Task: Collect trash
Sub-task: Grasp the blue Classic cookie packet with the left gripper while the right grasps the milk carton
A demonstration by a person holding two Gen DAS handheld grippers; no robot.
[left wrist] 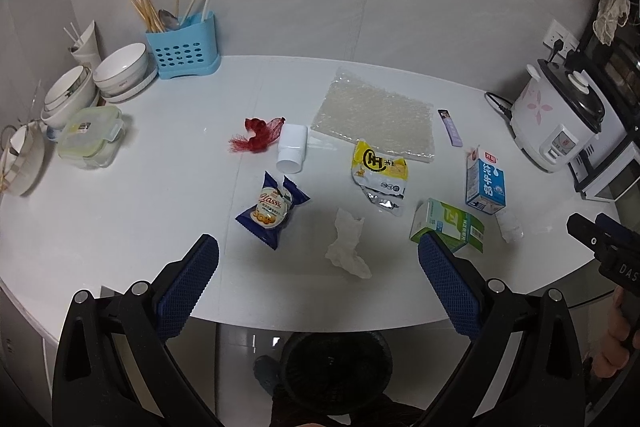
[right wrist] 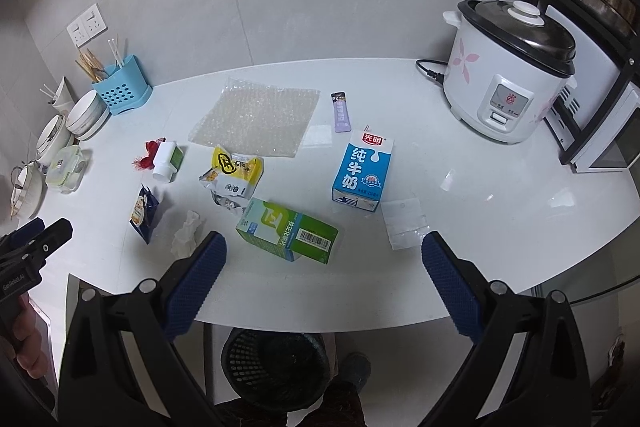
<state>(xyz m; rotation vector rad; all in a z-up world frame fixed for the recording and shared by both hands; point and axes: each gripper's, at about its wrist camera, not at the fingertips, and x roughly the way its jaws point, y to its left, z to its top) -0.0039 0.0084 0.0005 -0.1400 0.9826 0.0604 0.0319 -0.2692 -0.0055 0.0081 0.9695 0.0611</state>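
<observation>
White kitchen counter (left wrist: pixel 120 227) against a grey tiled wall, with a black mesh waste basket (right wrist: pixel 276 367) on the floor below its near edge. Left gripper (left wrist: pixel 318 267) held above the near edge, fingers spread wide and empty, framing a crumpled tissue (left wrist: pixel 347 245); a blue snack packet (left wrist: pixel 272 209) lies at 11 o'clock from the tissue. Right gripper (right wrist: pixel 322 267) likewise held wide and empty above the near edge, a green carton (right wrist: pixel 288 233) lying on its side between its fingertips and a clear plastic bag (right wrist: pixel 404 223) at 1 o'clock from the carton. An upright blue milk carton (right wrist: pixel 362 173) stands beyond; a yellow wrapper (right wrist: pixel 236 171), a white bottle (right wrist: pixel 166 161) beside red netting (right wrist: pixel 148 153), a bubble-wrap sheet (right wrist: pixel 256 123) and a purple sachet (right wrist: pixel 342 115) lie farther back. Bowls (left wrist: pixel 120 71), a blue utensil holder (left wrist: pixel 182 51) at 10 o'clock; rice cooker (right wrist: pixel 508 75) at 2 o'clock.
</observation>
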